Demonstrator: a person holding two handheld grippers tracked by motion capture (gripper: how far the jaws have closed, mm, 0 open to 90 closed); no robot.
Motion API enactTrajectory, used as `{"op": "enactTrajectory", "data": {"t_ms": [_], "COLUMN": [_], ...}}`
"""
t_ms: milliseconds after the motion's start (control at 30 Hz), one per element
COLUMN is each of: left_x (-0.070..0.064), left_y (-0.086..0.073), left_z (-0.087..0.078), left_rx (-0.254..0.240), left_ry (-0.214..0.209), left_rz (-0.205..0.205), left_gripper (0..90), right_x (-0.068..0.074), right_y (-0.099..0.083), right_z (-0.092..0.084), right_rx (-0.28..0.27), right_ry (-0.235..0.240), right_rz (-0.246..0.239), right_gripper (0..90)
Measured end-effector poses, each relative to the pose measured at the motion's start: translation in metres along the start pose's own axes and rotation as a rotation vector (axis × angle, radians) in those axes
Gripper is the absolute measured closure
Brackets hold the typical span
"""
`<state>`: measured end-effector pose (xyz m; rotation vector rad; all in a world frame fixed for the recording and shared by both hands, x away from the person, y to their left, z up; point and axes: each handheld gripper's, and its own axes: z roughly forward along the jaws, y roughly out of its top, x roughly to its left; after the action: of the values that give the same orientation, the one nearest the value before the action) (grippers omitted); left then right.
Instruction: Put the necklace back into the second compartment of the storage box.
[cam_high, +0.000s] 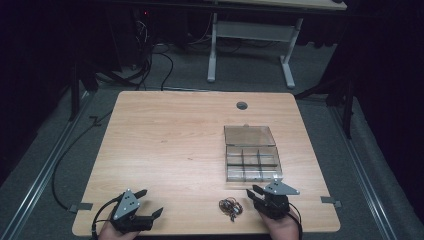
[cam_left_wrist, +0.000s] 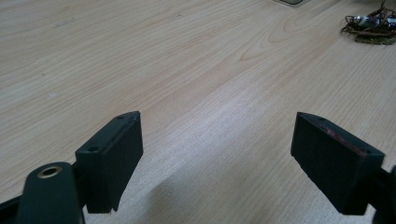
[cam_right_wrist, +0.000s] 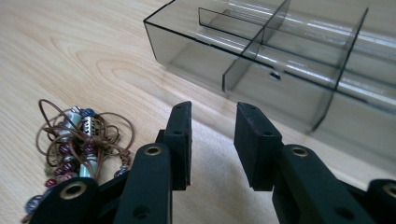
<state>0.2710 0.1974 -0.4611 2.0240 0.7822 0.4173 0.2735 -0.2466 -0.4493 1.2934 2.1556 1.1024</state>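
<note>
Smoky clear plastic organizer box (cam_high: 252, 162) sits lid-open on the wooden table (cam_high: 165, 140), dividers exposed, I'd guess so the beaded cord necklace (cam_high: 230, 207) bunched just in front of it can drop into a compartment. Right gripper (cam_high: 256, 194) rests low beside the necklace, jaws narrowly parted on nothing and aimed at the box. Left gripper (cam_high: 149, 202) lies well off left, jaws wide and empty.

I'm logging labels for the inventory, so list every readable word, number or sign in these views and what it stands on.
None can be read: the clear compartment box, the beaded cord necklace, the wooden table and both grippers carry no visible lettering.
The red light in the dark background is only a glow, not a sign.
</note>
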Motion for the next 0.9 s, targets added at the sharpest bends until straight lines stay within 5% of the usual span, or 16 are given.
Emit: {"op": "enactTrajectory", "data": {"t_ms": [267, 467, 767, 900], "left_x": [-0.001, -0.002, -0.002, -0.003], "left_y": [0.0, -0.001, -0.001, -0.001], "left_z": [0.001, -0.001, 0.001, 0.001], "left_rx": [0.005, -0.01, 0.003, 0.005], "left_ry": [-0.006, -0.039, -0.034, -0.031], "left_rz": [0.008, 0.026, 0.032, 0.035], "left_gripper": [17.5, 17.5, 17.3, 17.4], "right_x": [0.001, 0.008, 0.02, 0.028], "right_y": [-0.004, 0.0, 0.003, 0.005], "right_z": [0.0, 0.001, 0.001, 0.003], "right_rx": [0.013, 0.003, -0.022, -0.027], "right_ry": [0.036, 0.062, 0.103, 0.156], "right_rz": [0.02, -0.007, -0.035, -0.054], "right_gripper": [68.9, 70.3, 71.6, 74.2]}}
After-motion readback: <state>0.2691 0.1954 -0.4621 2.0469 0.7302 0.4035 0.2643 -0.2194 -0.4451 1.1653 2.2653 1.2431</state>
